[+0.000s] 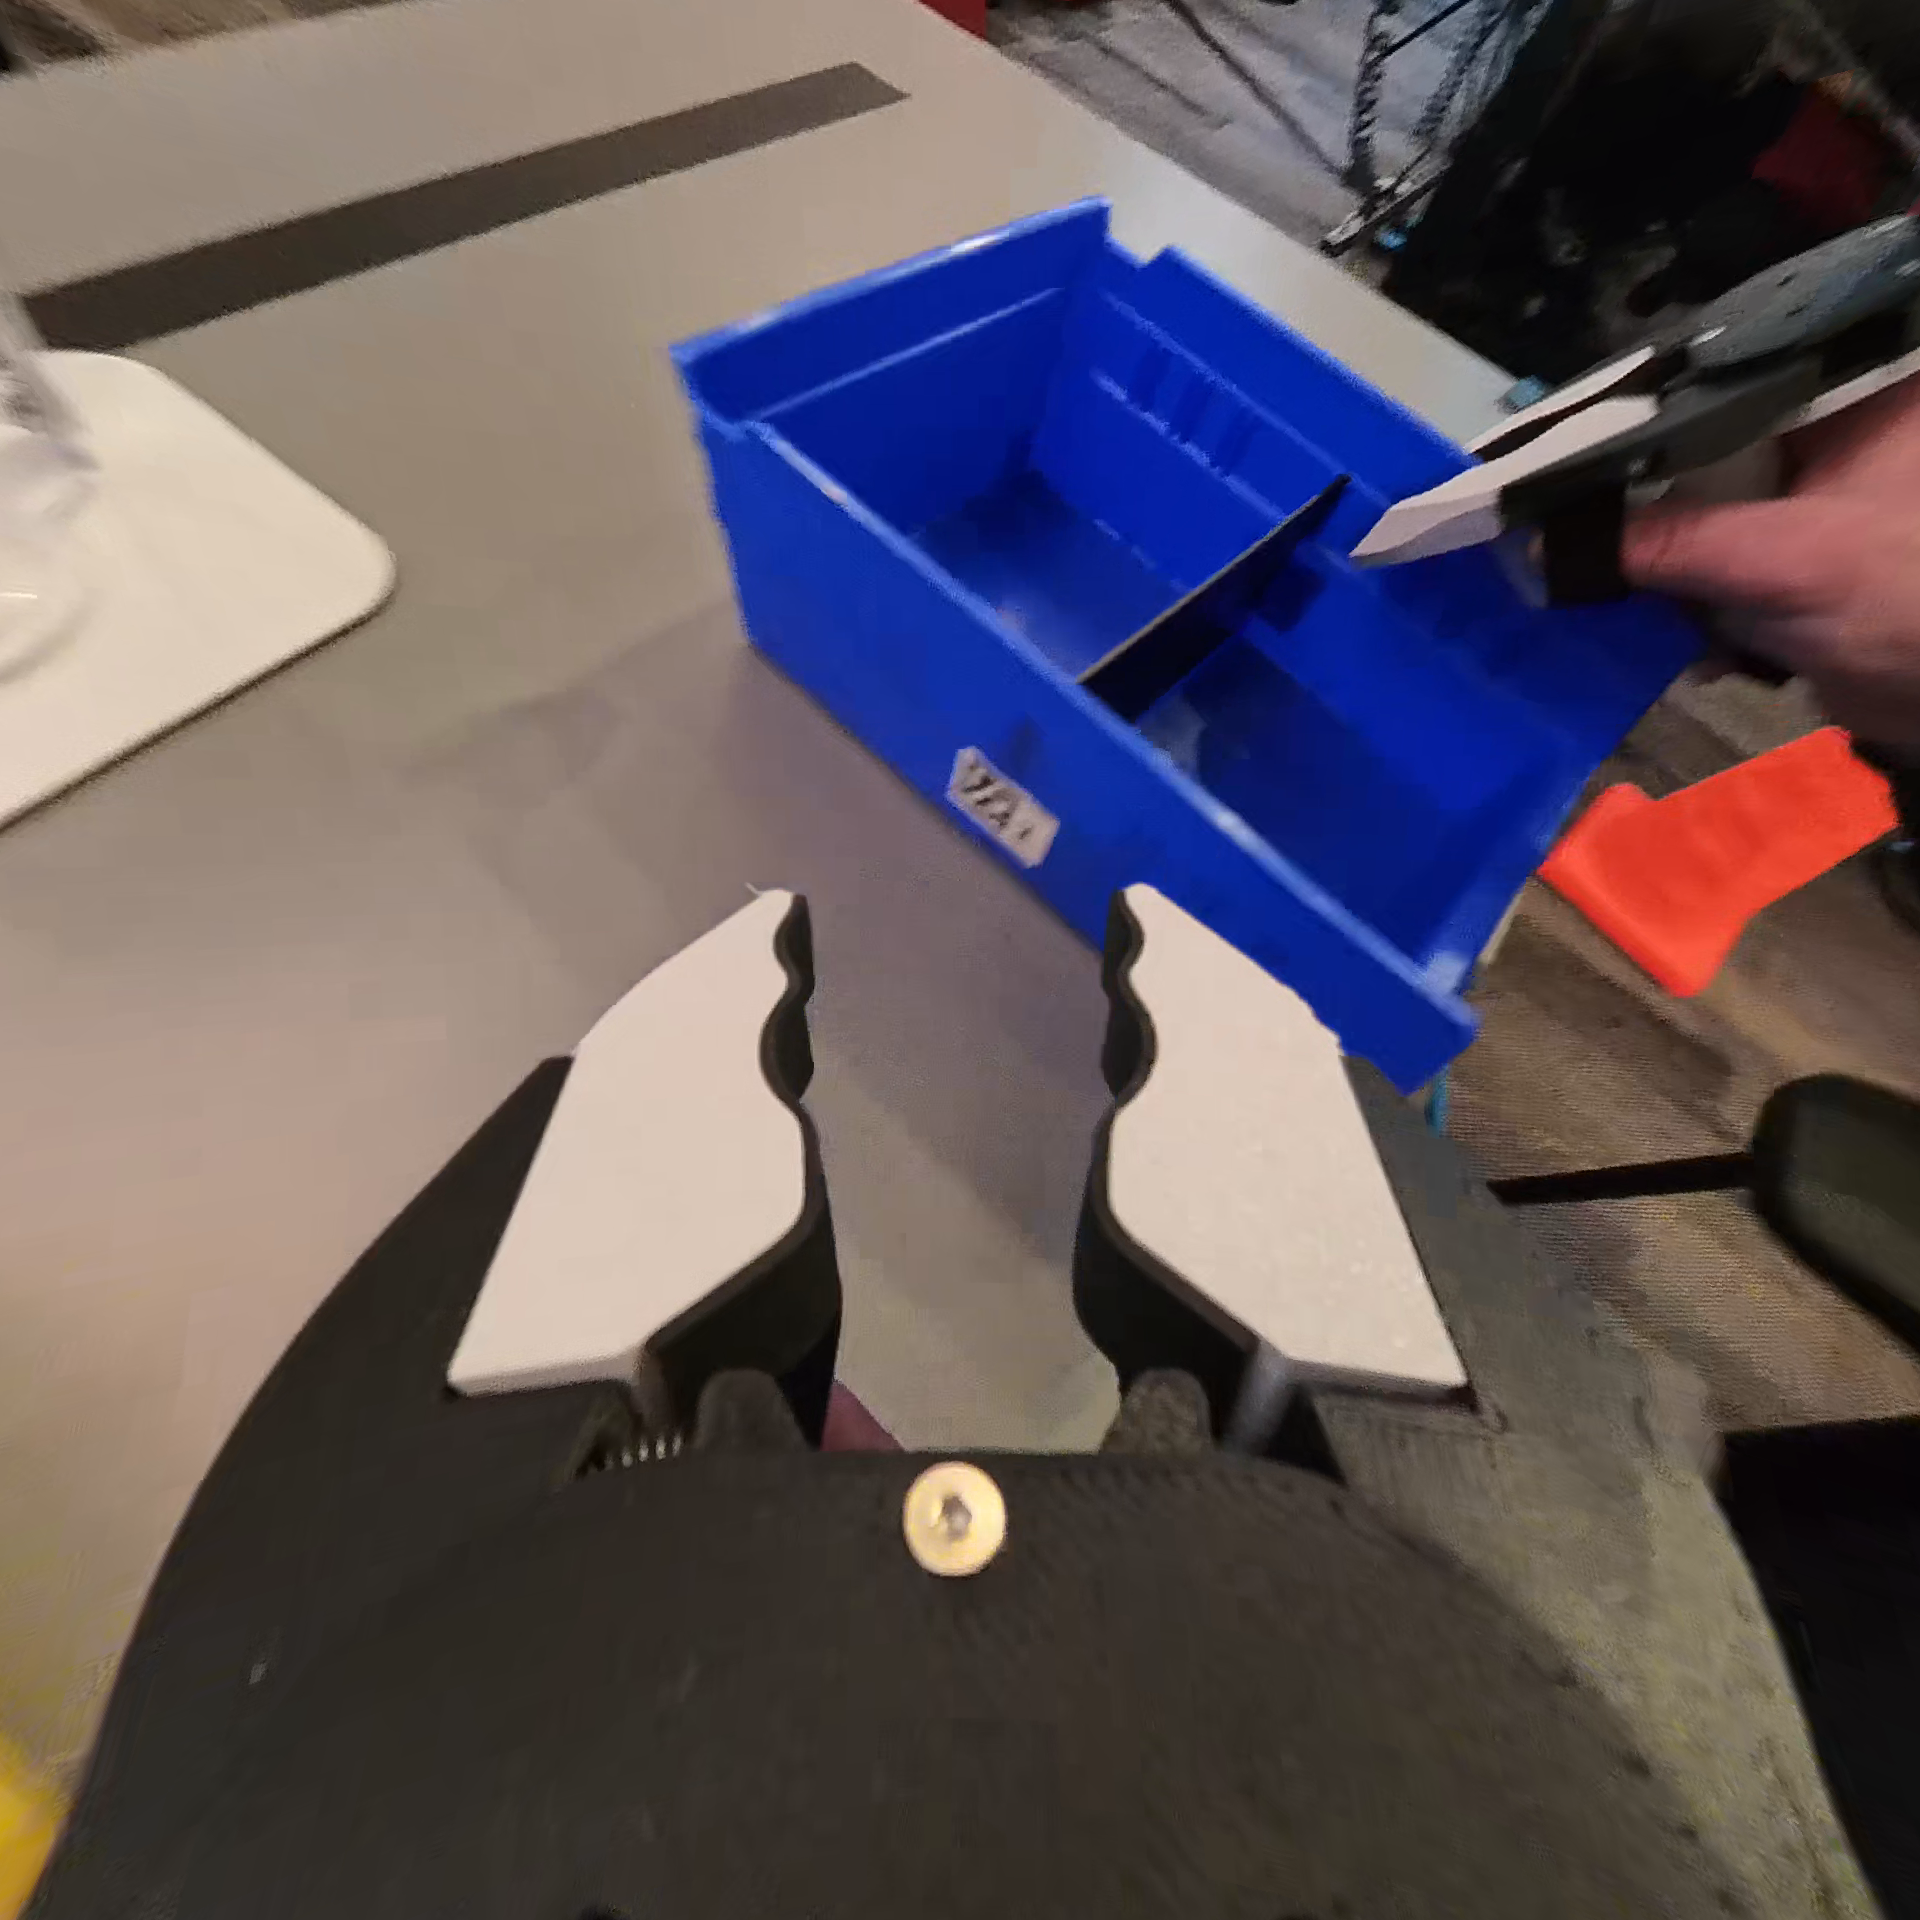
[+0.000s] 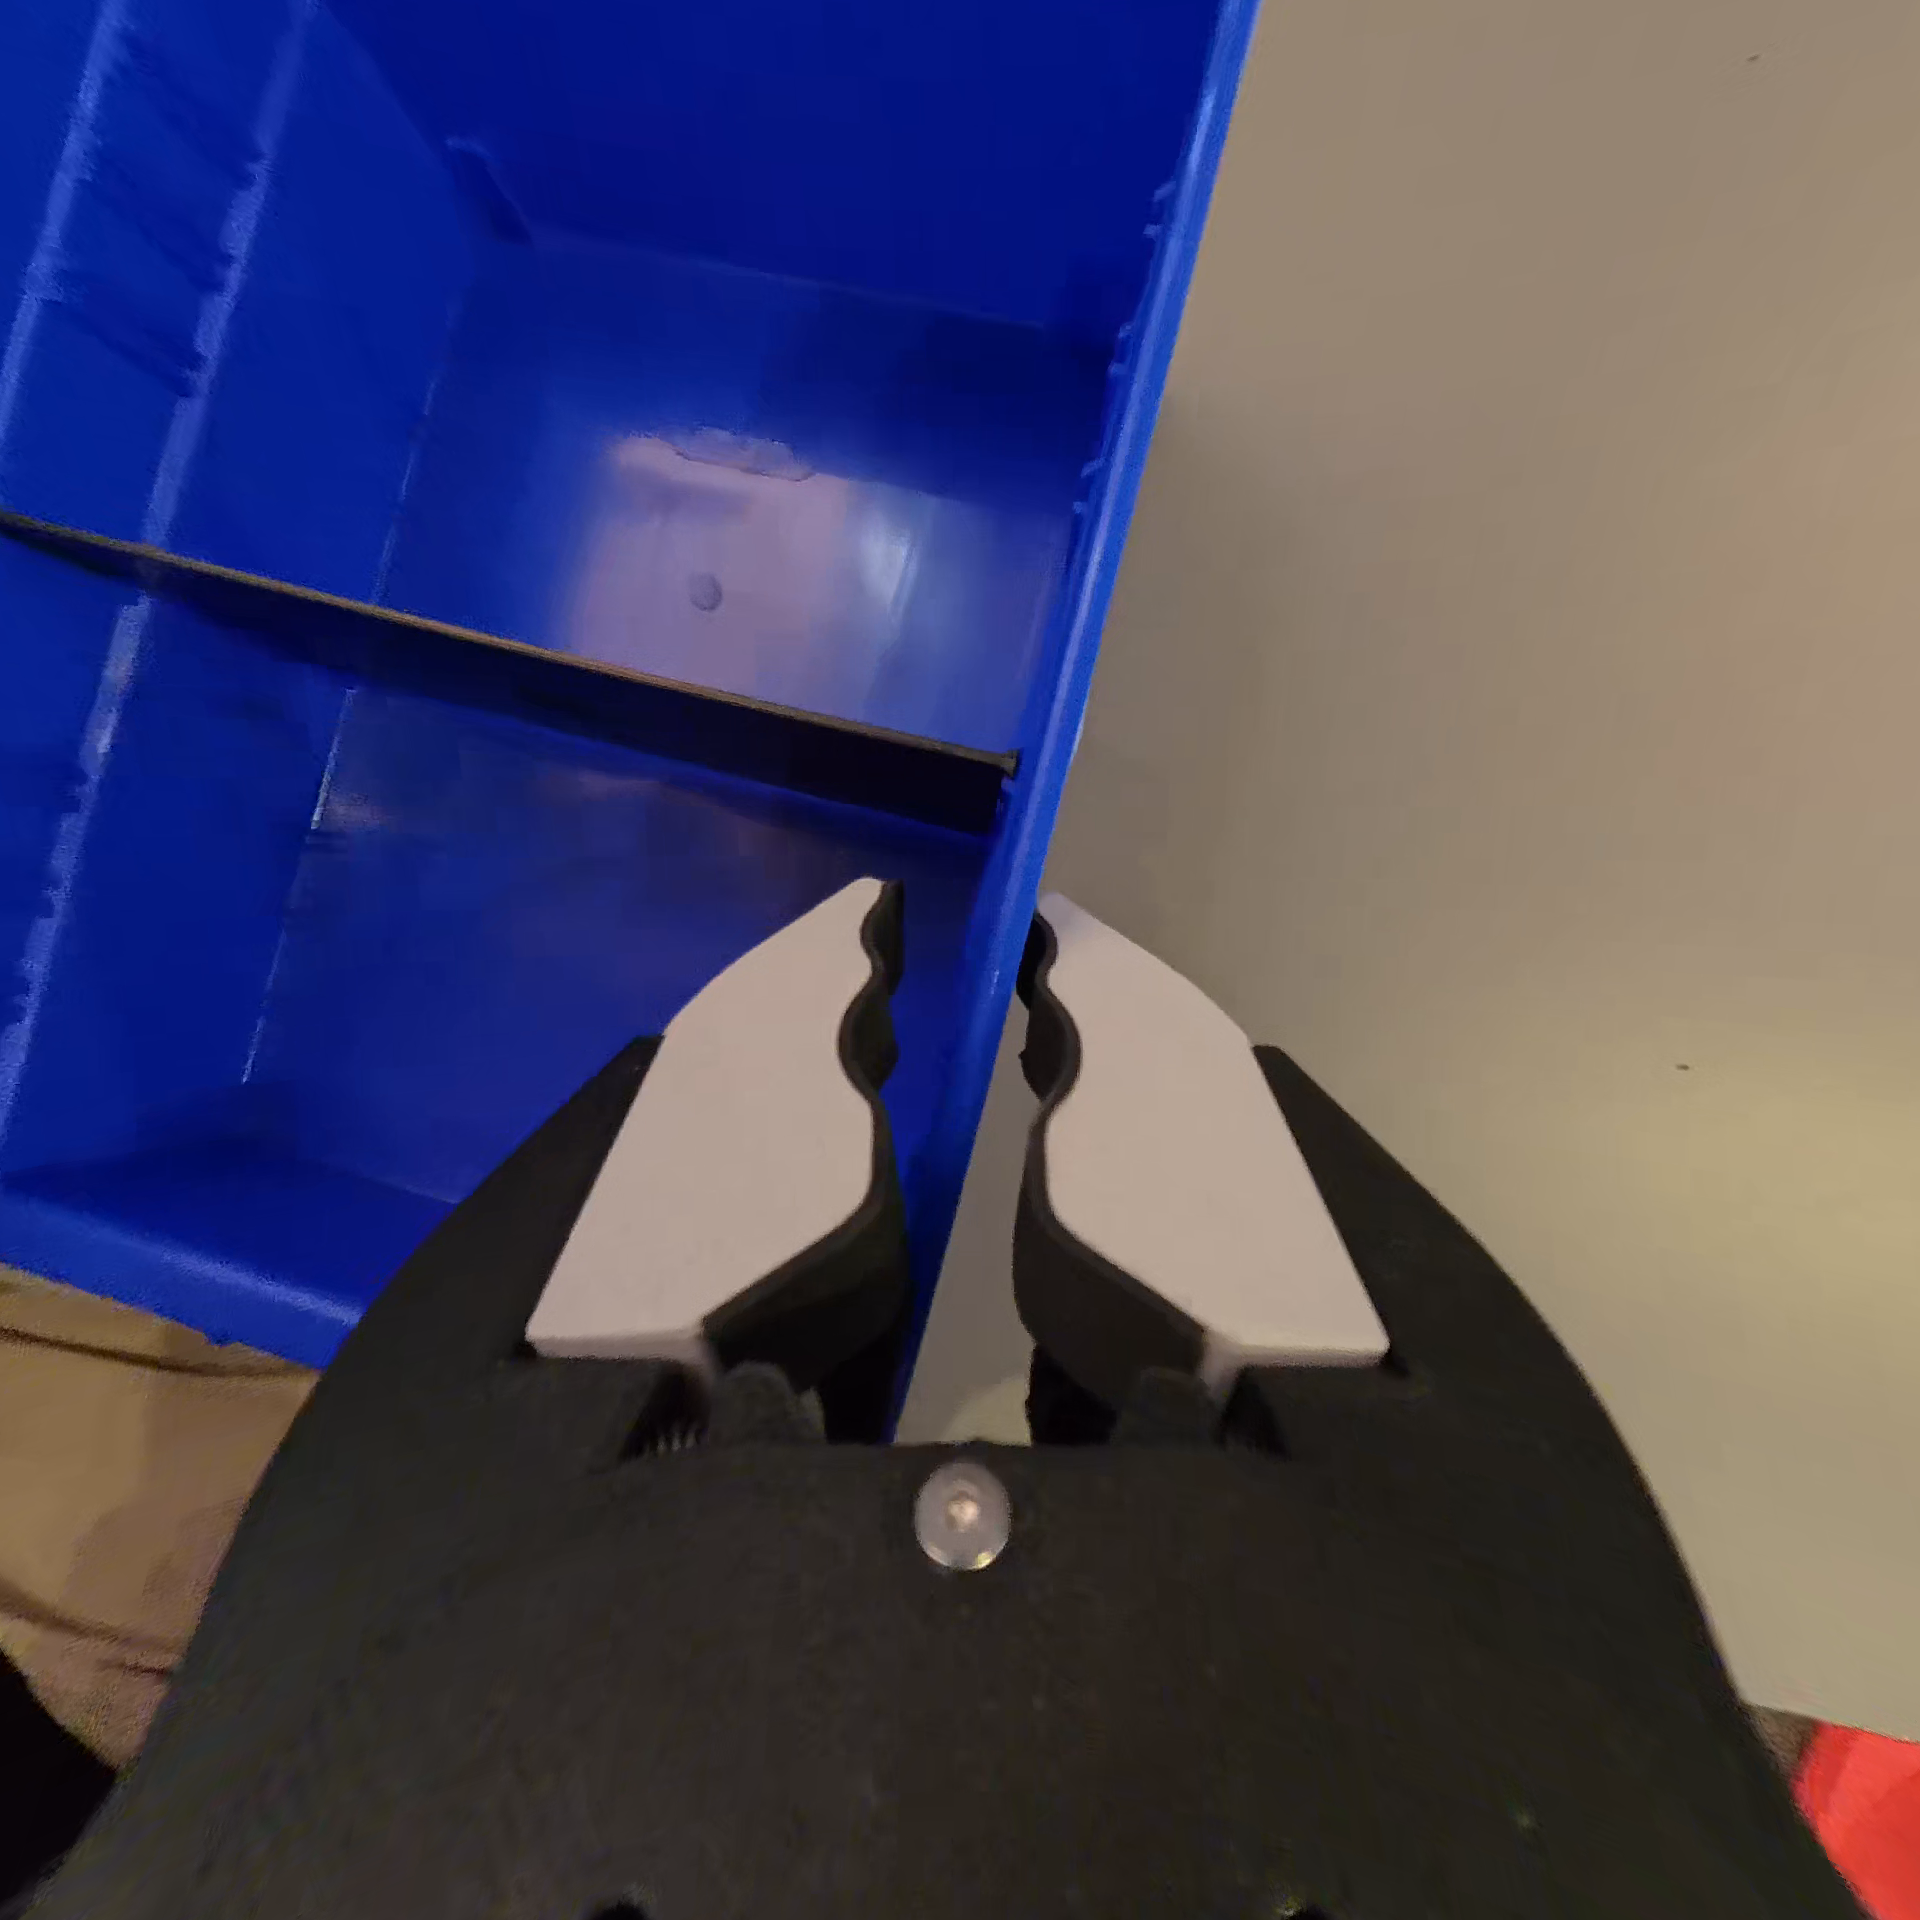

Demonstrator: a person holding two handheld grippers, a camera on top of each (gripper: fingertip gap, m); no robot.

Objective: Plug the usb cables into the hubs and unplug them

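Note:
A blue plastic bin (image 1: 883,644) with a black divider (image 1: 1216,613) stands on the grey table (image 1: 468,831), and its right end hangs over the table's edge. Both compartments look empty. No cable or hub shows in either view. My left gripper (image 1: 956,904) is open and empty, just short of the bin's near wall. My right gripper (image 2: 961,899) has one finger inside the bin (image 2: 727,364) and one outside, closed on its side wall. It also shows in the left wrist view (image 1: 1423,499), held by a hand at the bin's far side.
A white pad (image 1: 156,540) lies at the table's left, with something clear on it. A black strip (image 1: 468,197) crosses the table at the back. An orange object (image 1: 1725,852) and a black one (image 1: 1849,1195) lie beyond the table's right edge. The bin bears a white sticker (image 1: 1003,805). The gap from one gripper's tips to the other's is roughly 30 cm.

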